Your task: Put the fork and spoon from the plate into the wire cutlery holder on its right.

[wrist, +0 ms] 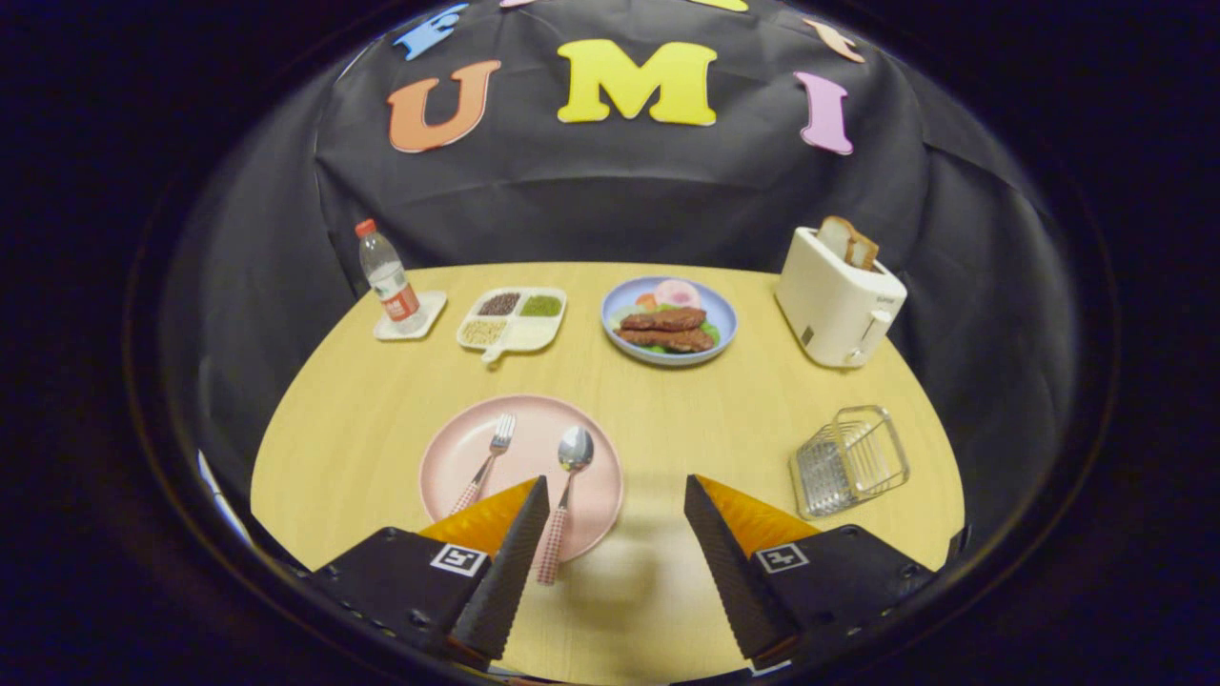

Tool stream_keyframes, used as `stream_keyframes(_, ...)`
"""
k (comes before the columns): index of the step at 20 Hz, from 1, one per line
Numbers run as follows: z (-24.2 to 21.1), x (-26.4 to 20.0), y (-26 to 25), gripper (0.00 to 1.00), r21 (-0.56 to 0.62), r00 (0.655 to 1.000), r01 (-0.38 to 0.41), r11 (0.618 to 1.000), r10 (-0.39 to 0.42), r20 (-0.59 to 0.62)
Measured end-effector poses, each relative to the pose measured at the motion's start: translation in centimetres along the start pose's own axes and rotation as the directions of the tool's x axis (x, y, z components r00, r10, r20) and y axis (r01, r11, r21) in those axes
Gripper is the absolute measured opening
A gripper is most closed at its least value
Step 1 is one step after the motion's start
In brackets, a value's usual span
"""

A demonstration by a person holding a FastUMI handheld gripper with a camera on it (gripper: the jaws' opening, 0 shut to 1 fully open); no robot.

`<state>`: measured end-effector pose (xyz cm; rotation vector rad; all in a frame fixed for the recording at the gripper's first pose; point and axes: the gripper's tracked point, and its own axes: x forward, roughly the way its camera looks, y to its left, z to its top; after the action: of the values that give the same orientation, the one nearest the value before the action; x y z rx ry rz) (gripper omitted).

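The fork [487, 461] and spoon [566, 495] lay side by side on the pink plate [453, 457], probably light, stiff and slippery, best pinched across their checked handles. The gripper [616, 495] hung above with jaws apart and empty; the wire holder [850, 461] stood well right on the table [686, 400].

The desk [667, 419] is a light wood surface. Resting directly on it: a pink plate [457, 448] at lower centre-left; a wire cutlery holder [850, 459], tilted, at right; a white toaster [837, 303] at upper right; a blue plate of food [670, 322] at upper centre; a divided tray [512, 320] to its left; a white coaster [412, 318] at upper left
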<state>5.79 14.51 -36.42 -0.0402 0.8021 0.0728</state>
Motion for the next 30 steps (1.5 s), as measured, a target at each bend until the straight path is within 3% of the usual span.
stream_keyframes(3,-1.8,2.0,2.6,0.86,0.004,0.998,-0.019,1.0,0.019,-0.067)
stream_keyframes(5,-2.6,3.6,3.8,0.79,-0.008,0.995,-0.017,1.0,0.016,-0.098)
stream_keyframes(8,-4.0,5.7,4.8,0.75,0.002,0.989,0.007,1.0,-0.006,-0.15)
stream_keyframes(12,-4.8,8.1,4.9,0.61,0.033,0.98,0.046,0.998,-0.038,-0.195)
stream_keyframes(15,-6.0,8.9,5.1,0.43,0.096,0.965,0.067,0.993,-0.04,-0.261)
stream_keyframes(17,-6.3,9.4,4.8,0.43,0.114,0.96,0.092,0.989,-0.057,-0.274)
stream_keyframes(18,-6.4,9.2,4.4,0.36,0.116,0.956,0.11,0.987,-0.074,-0.282)
stream_keyframes(19,-6.8,10.0,4.7,0.11,0.124,0.954,0.111,0.986,-0.071,-0.292)
stream_keyframes(20,-6.5,9.4,4.9,0.13,0.129,0.955,0.112,0.985,-0.071,-0.289)
stream_keyframes(25,-5.6,8.2,5.2,0.02,0.126,0.96,0.092,0.988,-0.055,-0.274)
stream_keyframes(30,-2.9,4.1,4.0,0.02,0.122,0.975,0.05,0.991,-0.021,-0.222)
